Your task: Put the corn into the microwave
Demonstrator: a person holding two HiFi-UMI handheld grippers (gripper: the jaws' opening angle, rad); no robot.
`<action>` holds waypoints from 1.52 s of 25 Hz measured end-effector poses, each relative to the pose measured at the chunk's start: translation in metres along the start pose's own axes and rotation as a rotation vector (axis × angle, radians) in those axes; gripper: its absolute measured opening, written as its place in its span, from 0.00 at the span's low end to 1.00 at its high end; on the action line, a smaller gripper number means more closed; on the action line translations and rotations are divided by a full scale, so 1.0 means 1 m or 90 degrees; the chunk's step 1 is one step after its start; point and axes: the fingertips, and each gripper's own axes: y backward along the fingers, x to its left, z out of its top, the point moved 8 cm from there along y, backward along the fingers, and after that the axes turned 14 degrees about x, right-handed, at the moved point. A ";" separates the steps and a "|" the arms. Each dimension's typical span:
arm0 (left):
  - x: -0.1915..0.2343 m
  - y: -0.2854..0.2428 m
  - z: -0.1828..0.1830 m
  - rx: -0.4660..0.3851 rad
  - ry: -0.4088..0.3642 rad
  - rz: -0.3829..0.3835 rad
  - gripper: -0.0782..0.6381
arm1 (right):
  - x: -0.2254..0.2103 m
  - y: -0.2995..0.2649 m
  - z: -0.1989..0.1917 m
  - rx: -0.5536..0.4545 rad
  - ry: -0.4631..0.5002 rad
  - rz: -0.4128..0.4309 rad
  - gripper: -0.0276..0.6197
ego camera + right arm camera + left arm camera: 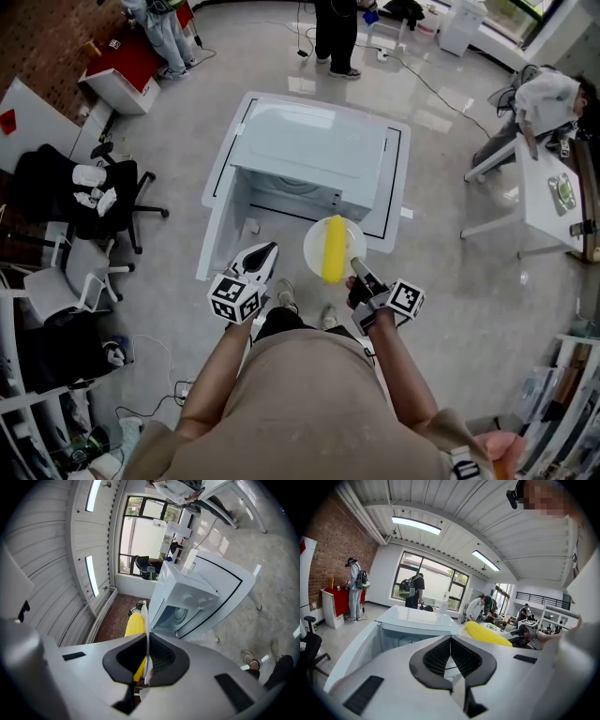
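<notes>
A yellow corn cob (pixel 333 248) lies on a small white plate (pixel 312 246). My right gripper (pixel 354 270) is shut on the plate's near rim and holds it level in front of the white microwave (pixel 309 150). The microwave stands on a white table (pixel 398 187), its door (pixel 220 234) swung open to the left and its cavity (pixel 291 192) showing. In the right gripper view the plate's thin edge (pixel 146 616) sits between the jaws, with the corn (pixel 135 625) to its left. My left gripper (pixel 265 251) is shut and holds nothing, just left of the plate. The left gripper view shows the corn (pixel 487 633) to the right.
Black office chairs (pixel 94 197) and clutter stand at the left. White desks (pixel 544 187) are at the right, one with a seated person. People stand at the back (pixel 336 33) near a red cabinet (pixel 127 66). Cables run over the grey floor.
</notes>
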 end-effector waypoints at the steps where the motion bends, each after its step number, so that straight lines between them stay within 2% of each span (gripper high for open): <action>1: 0.007 -0.001 0.002 0.002 -0.003 -0.003 0.12 | -0.002 -0.006 -0.001 -0.002 -0.002 -0.005 0.07; 4: 0.025 -0.004 0.006 0.009 -0.010 -0.014 0.12 | -0.007 -0.023 -0.003 -0.013 -0.020 -0.018 0.07; 11: 0.053 -0.007 0.018 0.020 -0.017 -0.037 0.12 | -0.016 -0.060 -0.008 -0.028 -0.016 -0.023 0.07; 17: 0.078 -0.013 0.022 0.027 -0.057 -0.068 0.12 | -0.034 -0.094 -0.015 -0.048 -0.027 -0.037 0.07; 21: 0.090 -0.022 0.023 0.035 -0.064 -0.067 0.12 | -0.047 -0.115 -0.011 -0.056 -0.030 -0.035 0.07; 25: 0.098 -0.033 0.027 0.031 -0.069 -0.057 0.12 | -0.062 -0.134 -0.008 -0.060 -0.045 -0.059 0.07; 30: 0.109 -0.050 0.033 0.036 -0.060 -0.045 0.12 | -0.092 -0.160 0.004 -0.049 -0.045 -0.073 0.07; 35: 0.121 -0.058 0.037 0.048 -0.062 -0.038 0.12 | -0.125 -0.188 0.020 -0.053 -0.019 -0.087 0.07; 38: 0.125 -0.066 0.034 0.065 -0.069 -0.030 0.12 | -0.145 -0.205 0.024 -0.066 -0.033 -0.087 0.07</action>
